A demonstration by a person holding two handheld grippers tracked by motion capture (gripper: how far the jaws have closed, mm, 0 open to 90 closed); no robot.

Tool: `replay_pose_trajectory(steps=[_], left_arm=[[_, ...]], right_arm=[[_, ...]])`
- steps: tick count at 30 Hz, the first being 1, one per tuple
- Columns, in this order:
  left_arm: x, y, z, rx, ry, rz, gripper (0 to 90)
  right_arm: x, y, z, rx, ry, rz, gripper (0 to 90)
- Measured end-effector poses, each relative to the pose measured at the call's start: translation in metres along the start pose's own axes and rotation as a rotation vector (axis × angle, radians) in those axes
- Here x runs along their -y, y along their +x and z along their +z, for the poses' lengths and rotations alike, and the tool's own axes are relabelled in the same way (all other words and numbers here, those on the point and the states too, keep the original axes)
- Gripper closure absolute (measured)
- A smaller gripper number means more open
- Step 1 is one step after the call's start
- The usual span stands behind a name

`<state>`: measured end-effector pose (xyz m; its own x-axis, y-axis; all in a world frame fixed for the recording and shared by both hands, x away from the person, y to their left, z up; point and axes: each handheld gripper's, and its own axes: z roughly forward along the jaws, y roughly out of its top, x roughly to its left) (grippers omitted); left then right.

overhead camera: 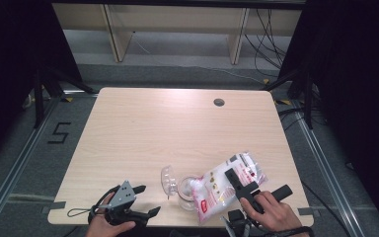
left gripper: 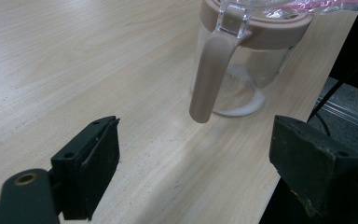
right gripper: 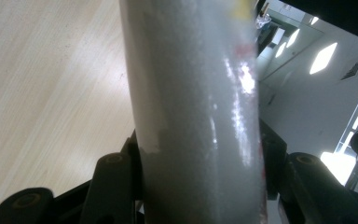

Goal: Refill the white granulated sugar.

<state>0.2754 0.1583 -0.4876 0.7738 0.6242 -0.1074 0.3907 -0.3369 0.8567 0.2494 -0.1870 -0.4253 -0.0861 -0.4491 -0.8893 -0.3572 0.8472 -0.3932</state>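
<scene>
At the tabletop's (overhead camera: 143, 123) near edge, the left tongs (overhead camera: 147, 200) rest wide open and empty, jaws pointing toward a clear glass jar (overhead camera: 187, 193) with a beige collar and handle, its hinged transparent lid (overhead camera: 168, 180) flipped back to the left. Seen from the left gripper view, the jar (left gripper: 242, 70) stands upright just ahead of the spread jaws, a thin layer of white powder or grains on its bottom, its handle (left gripper: 209, 77) facing the camera. To the right, the right tongs (overhead camera: 246, 190) clamp a plastic bag (overhead camera: 227, 185) of white granules, tilted with its lower end over the jar's mouth; the right gripper view shows the jaws pressed on both sides of the bulging bag (right gripper: 196, 112), about half closed around it. Pouring cleanly likely calls for keeping the bag's opening centred over the mouth, tipping slowly so the grains do not surge over the rim, and perhaps steadying the jar by its handle with the free tongs, since the jar sits close to the edge. Red and yellow printing marks the bag, but its lettering is too small to read; a taped "5" (overhead camera: 59, 133) lies on the floor at left.
</scene>
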Motion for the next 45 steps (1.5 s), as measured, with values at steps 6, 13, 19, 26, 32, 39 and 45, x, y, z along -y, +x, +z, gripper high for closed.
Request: replay_pose_trajectory(steps=[6, 13, 19, 26, 32, 39, 45], left_arm=[[0.0002, -0.0005, 0.0004, 0.002, -0.002, -0.004, 15.9], [0.0001, -0.0003, -0.0001, -0.002, 0.0, 0.002, 15.9], [0.0001, 0.0008, -0.0005, 0.005, 0.012, 0.008, 15.9], [-0.0002, 0.0023, -0.0017, -0.009, 0.022, 0.027, 15.9], [0.0, 0.0009, -0.0009, -0.002, 0.008, 0.012, 15.9], [0.0, 0.0001, -0.0011, -0.003, 0.007, 0.006, 15.9], [0.0, -0.0001, -0.001, -0.003, 0.007, 0.007, 15.9]], right_arm=[[-0.0003, -0.0006, -0.0006, -0.001, 0.0, -0.005, 54.7], [-0.0002, 0.0011, -0.0001, -0.001, 0.006, 0.017, 54.7], [0.0017, -0.0005, -0.001, -0.003, 0.01, 0.009, 54.8], [0.0029, -0.0053, -0.0044, 0.003, -0.006, -0.006, 54.9], [0.0034, -0.0048, -0.0048, 0.0, -0.003, -0.002, 55.0], [0.0022, -0.0028, -0.0032, -0.003, -0.014, -0.004, 55.2], [0.0023, -0.0026, -0.0054, -0.004, -0.002, 0.014, 55.3]])
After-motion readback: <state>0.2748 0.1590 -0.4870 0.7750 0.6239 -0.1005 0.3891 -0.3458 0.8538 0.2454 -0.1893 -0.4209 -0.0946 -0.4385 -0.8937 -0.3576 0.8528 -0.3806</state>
